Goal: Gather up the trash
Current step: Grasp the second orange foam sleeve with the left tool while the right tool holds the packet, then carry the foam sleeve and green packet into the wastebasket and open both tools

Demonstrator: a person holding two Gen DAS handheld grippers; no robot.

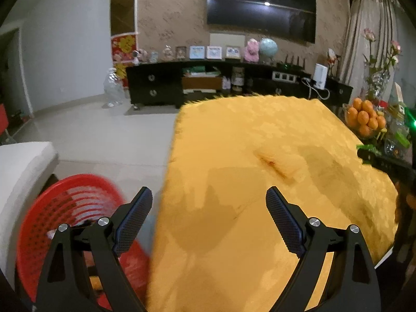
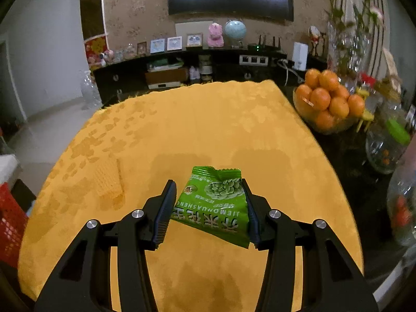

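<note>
A green snack packet (image 2: 215, 202) with pictured green peas sits between the fingers of my right gripper (image 2: 208, 192), above the yellow tablecloth (image 2: 208, 124). The jaws touch both of its sides, so the gripper is shut on it. A yellow mesh wrapper (image 2: 108, 180) lies on the cloth to the left of the right gripper. My left gripper (image 1: 209, 195) is open and empty, over the cloth's left edge (image 1: 234, 135). A red plastic basket (image 1: 65, 208) stands on the floor below and left of the left gripper, partly hidden by its left finger.
A bowl of oranges (image 2: 327, 101), glass jars (image 2: 387, 145) and a flower vase (image 2: 348, 46) crowd the dark table right of the cloth. A white sofa arm (image 1: 23, 171) is beside the basket. A dark TV cabinet (image 1: 208, 83) lines the far wall.
</note>
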